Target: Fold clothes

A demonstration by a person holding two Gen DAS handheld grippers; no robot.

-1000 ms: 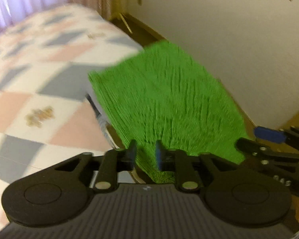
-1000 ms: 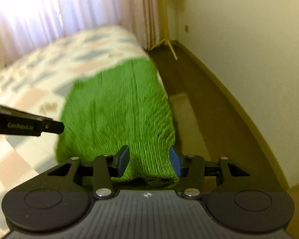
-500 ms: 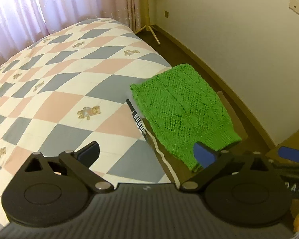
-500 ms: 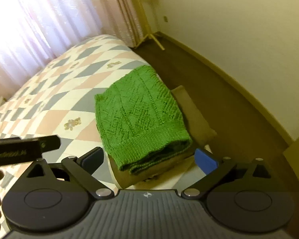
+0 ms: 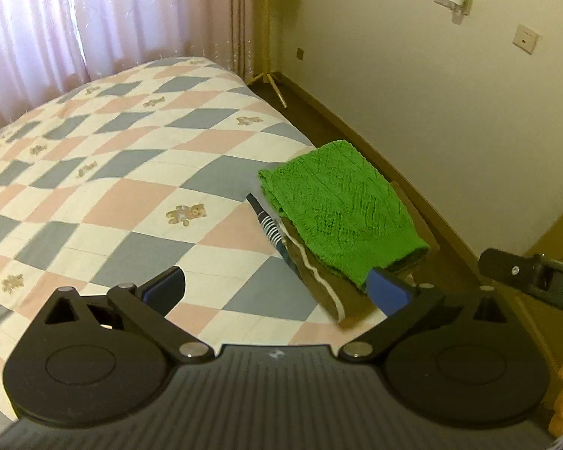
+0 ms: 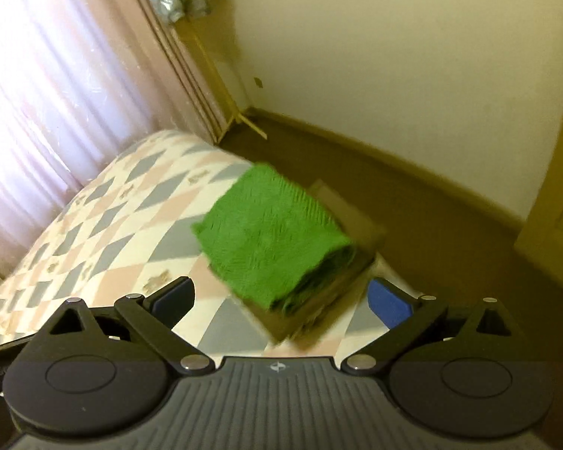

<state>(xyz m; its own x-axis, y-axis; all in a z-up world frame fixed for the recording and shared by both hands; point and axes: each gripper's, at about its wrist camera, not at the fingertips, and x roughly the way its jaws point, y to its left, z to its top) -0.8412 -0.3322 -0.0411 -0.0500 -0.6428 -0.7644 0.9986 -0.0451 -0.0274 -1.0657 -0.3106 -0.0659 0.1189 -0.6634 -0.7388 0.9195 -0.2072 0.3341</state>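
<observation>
The green knitted sweater (image 5: 341, 217) is seen folded into a compact rectangle and set on top of a stack of other folded garments, so this piece is judged finished; whether more clothes wait to be folded cannot be told, since none are shown loose on the bed (image 5: 124, 172). The stack is placed at the edge of the bed nearest the wall, with a brownish folded garment (image 5: 319, 281) directly under the sweater and a dark striped piece (image 5: 272, 228) showing just beside it, on the side away from the wall. The sweater's knit is patterned with a lacy diamond texture, its folded edge is turned toward the cameras, and its layers lie thick and fairly even. The left gripper (image 5: 277, 292) is held above the bed, short of the stack, with its fingers spread wide and nothing between them. The right gripper (image 6: 281, 300) is likewise spread wide and empty, clear of the sweater, in a view softened by blur
</observation>
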